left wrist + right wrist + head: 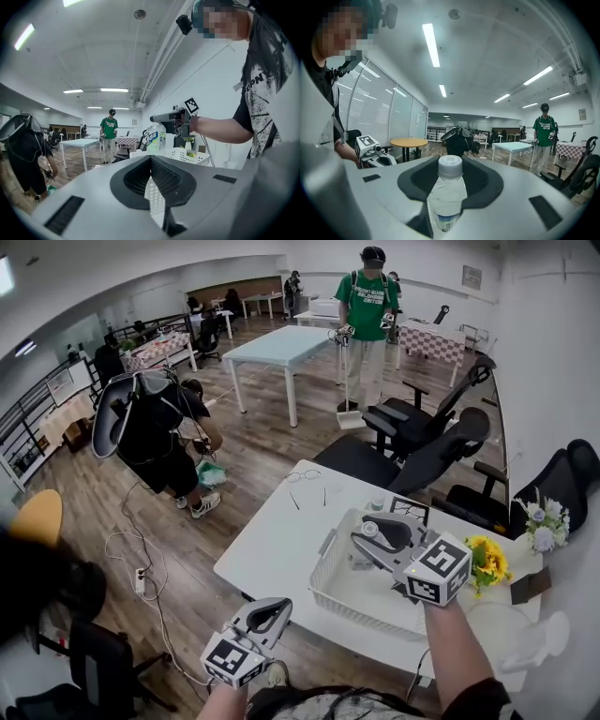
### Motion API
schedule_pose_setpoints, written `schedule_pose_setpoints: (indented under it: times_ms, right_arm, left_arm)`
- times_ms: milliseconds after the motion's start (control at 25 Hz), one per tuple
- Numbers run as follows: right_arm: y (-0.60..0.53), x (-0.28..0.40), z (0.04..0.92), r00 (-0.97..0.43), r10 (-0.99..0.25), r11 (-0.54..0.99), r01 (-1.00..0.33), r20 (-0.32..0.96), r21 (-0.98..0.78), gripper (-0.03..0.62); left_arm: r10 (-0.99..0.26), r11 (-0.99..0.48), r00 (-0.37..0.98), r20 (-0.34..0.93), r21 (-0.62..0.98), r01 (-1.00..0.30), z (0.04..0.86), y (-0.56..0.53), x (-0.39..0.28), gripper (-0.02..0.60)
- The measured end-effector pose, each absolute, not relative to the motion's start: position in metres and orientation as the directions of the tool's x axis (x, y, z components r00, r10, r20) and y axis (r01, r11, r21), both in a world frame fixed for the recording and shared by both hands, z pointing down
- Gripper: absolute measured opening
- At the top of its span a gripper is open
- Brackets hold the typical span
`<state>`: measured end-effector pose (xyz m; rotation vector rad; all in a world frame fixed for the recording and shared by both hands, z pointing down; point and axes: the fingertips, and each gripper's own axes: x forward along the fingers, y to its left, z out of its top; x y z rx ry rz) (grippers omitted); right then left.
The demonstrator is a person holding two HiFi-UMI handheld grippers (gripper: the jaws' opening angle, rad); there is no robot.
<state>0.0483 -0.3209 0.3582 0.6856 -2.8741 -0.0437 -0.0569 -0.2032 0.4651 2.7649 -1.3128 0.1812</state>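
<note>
My right gripper (372,540) is shut on a clear water bottle (371,531) with a white cap, held above a white perforated basket (328,561) on a white table (272,549). In the right gripper view the bottle (447,192) stands upright between the jaws of the right gripper (450,174). My left gripper (279,607) hangs off the table's front left edge with its jaw tips together and nothing in them. From the left gripper (151,161) I see the bottle (155,138), the right gripper (159,117) above it and the basket (197,157).
Yellow flowers (487,559) and white flowers (544,521) lie at the table's right end, and glasses (302,475) lie at its far edge. Black office chairs (422,451) stand behind it. A person (155,437) bends over at left and another (367,306) stands far back. Cables (141,579) lie on the floor.
</note>
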Motion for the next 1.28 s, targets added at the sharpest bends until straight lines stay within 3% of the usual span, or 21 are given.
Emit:
schedule_pose_setpoints:
  times_ms: [600, 1280]
  right_arm:
    - [-0.327, -0.091, 0.339, -0.88, -0.461, 0.887, -0.458, 0.115, 0.057, 0.16]
    - [-0.336, -0.218, 0.432, -0.9, -0.425, 0.904, -0.428, 0.097, -0.014, 0.16]
  left_arm:
    - [-0.739, -0.67, 0.664, 0.111, -0.017, -0.742, 0.46, -0.233, -0.179, 0.011]
    - [-0.729, -0.665, 0.662, 0.173, 0.05, -0.745, 0.492, -0.239, -0.278, 0.011]
